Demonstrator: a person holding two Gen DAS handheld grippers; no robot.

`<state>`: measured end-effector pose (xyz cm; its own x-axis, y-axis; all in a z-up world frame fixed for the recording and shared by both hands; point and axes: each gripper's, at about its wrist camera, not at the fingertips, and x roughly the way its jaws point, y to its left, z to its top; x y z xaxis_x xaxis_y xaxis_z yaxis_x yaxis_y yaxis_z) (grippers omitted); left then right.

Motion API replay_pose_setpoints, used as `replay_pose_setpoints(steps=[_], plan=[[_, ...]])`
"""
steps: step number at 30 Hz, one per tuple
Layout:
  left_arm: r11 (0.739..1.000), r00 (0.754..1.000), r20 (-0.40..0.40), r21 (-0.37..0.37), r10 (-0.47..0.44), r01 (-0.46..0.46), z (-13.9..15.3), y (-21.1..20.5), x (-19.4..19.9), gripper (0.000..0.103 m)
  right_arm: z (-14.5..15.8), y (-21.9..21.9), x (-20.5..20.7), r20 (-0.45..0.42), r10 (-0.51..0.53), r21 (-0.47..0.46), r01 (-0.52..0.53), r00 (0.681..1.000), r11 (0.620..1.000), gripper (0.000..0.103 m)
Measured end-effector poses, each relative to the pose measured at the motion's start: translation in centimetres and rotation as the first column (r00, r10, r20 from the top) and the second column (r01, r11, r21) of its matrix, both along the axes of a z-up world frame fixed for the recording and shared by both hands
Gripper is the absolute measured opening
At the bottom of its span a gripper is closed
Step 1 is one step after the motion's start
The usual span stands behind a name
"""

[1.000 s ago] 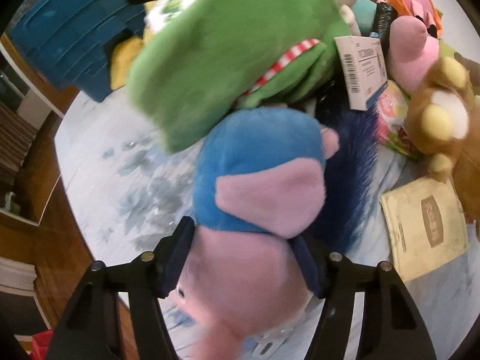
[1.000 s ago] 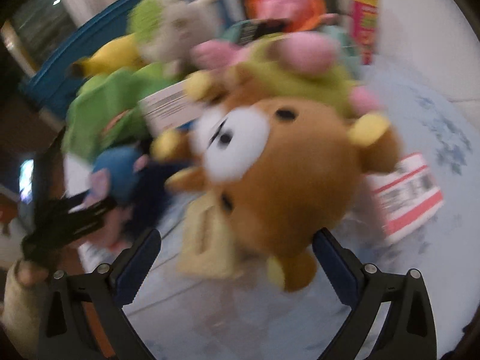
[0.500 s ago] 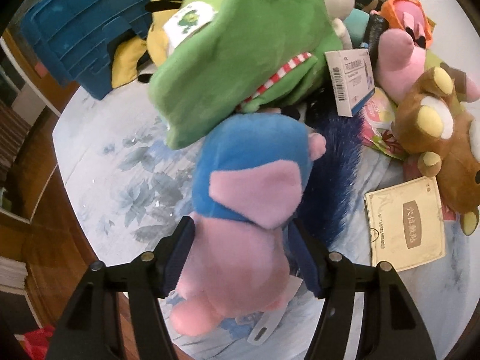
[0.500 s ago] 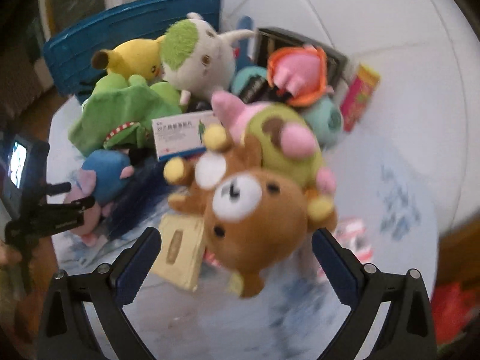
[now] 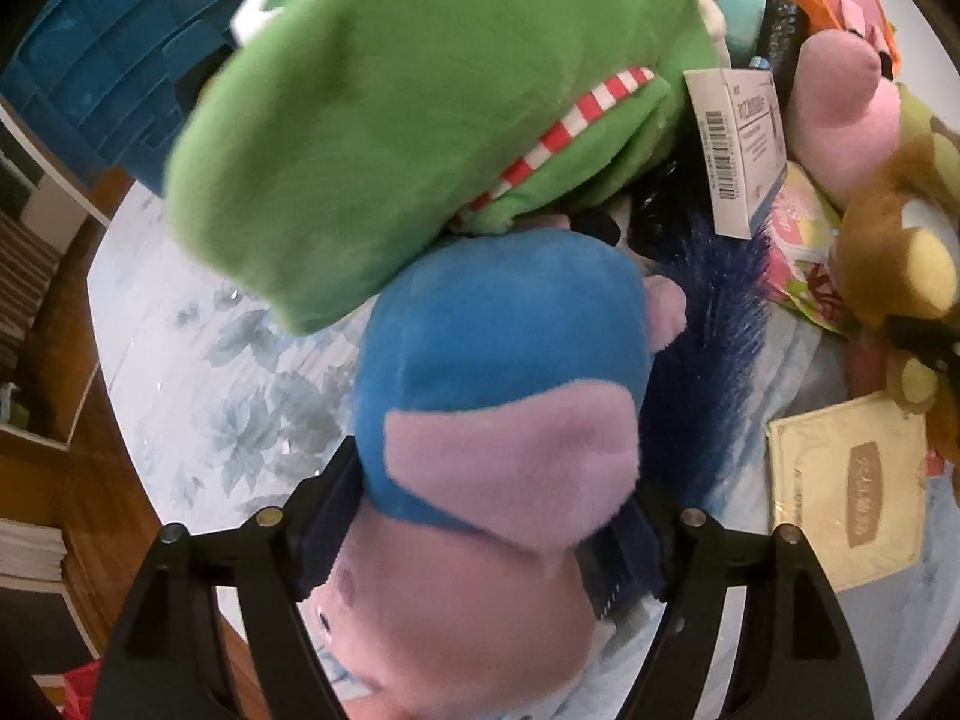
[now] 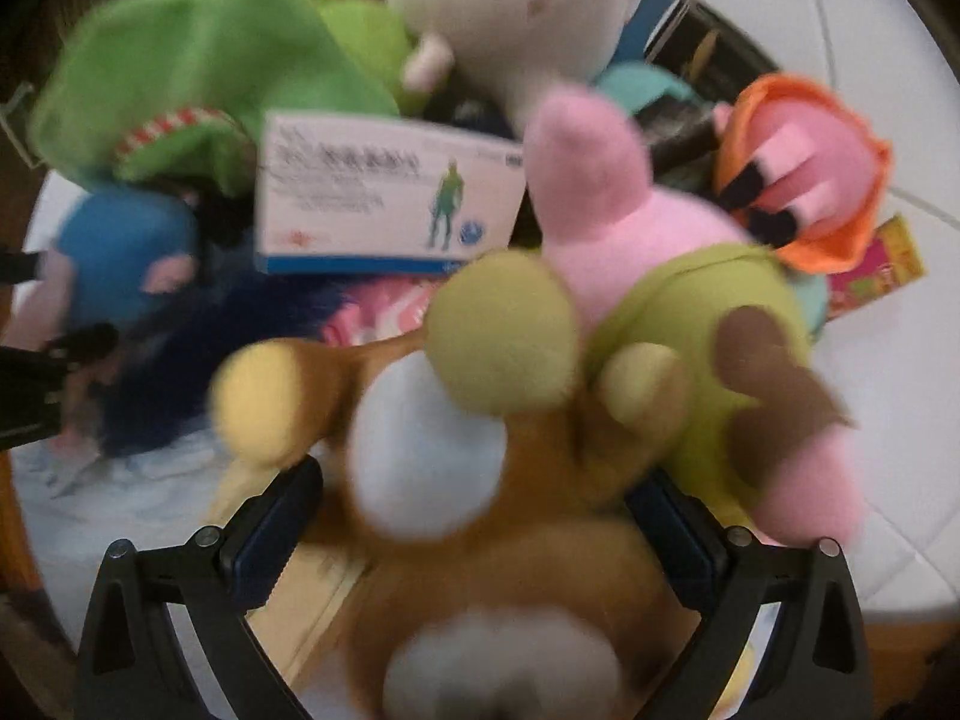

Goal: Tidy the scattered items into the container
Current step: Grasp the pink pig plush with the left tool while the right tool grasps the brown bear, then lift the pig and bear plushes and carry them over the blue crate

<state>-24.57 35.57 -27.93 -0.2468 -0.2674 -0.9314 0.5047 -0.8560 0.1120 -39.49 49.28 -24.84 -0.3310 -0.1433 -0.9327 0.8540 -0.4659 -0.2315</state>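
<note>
A blue and pink plush toy [image 5: 504,348] lies on the floral-patterned table [image 5: 198,330], partly under a big green crocodile plush [image 5: 420,120]. My left gripper [image 5: 486,516] straddles its pink lower body. The jaws are opening, but both pads still touch the toy. In the right wrist view a brown bear plush [image 6: 528,552] fills the gap of my right gripper [image 6: 474,510]. Those jaws stand wide on either side of its body, and the picture is blurred. The blue container [image 5: 90,60] stands at the far left behind the pile.
The pile also holds a white medicine box [image 6: 384,198], a pink plush [image 6: 600,180], an orange and pink plush [image 6: 804,180] and a white plush [image 6: 510,12]. A beige packet [image 5: 852,492] lies flat by the bear [image 5: 888,264]. The table's wooden rim runs along the left.
My right gripper rolled and dropped onto the bear, which now sits between its jaws. The left gripper moved closer over the blue and pink toy and its jaws widened a little.
</note>
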Motion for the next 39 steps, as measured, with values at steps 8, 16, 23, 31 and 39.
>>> replay_pose_setpoints(steps=[8,16,23,31,39], plan=[[1.0,0.999,-0.054,0.012,-0.008,0.008,2.2,0.8,0.8,0.063,1.9,3.5,-0.4,0.031,-0.116,-0.155,0.119,0.993,0.981,0.084],[0.999,0.985,-0.169,-0.012,-0.037,0.036,7.3,2.6,3.7,0.062,6.1,8.3,1.9,0.046,-0.211,-0.291,0.215,0.976,0.932,0.079],[0.997,0.965,-0.257,-0.059,-0.062,0.049,11.7,3.9,6.0,0.062,9.9,9.8,4.5,0.036,-0.255,-0.379,0.25,0.966,0.891,0.078],[0.995,0.949,-0.314,-0.097,-0.037,0.006,15.3,3.5,9.0,0.062,13.7,8.9,7.9,0.007,-0.231,-0.439,0.211,0.973,0.874,0.078],[0.994,0.931,-0.365,-0.105,-0.006,-0.035,17.2,1.1,12.1,0.062,15.8,6.1,10.8,-0.017,-0.201,-0.468,0.17,0.979,0.867,0.078]])
